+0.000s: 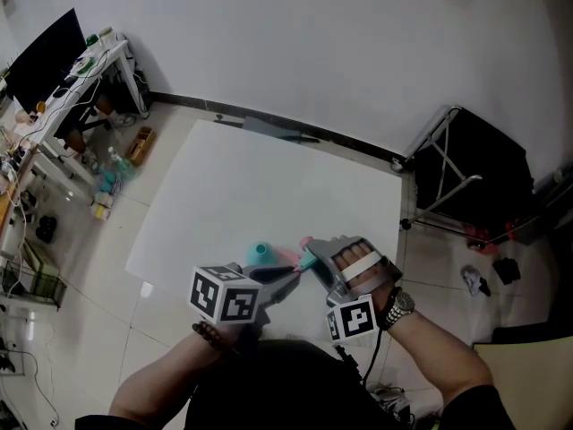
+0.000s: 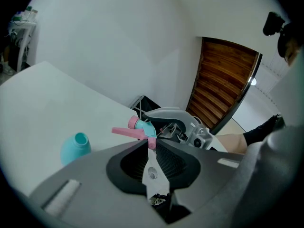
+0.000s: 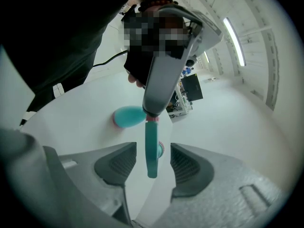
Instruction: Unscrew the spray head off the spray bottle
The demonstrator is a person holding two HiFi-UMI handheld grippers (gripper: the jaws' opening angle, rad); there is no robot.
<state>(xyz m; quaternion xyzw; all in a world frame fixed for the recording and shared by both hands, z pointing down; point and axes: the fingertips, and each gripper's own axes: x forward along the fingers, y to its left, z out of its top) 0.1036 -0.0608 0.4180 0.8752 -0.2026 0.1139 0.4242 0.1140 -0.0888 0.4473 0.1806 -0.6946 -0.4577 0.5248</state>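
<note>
Where bottle lies, table edge seems near.

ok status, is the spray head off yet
left tool shut on spray head, off the bottle. right tool open around it, not gripping. bottle lying on table.

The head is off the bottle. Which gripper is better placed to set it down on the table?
Probably left. The left gripper is shut on the spray head, above the table near the bottle. The right gripper's jaws stand open either side of the head, not pressing it.
</note>
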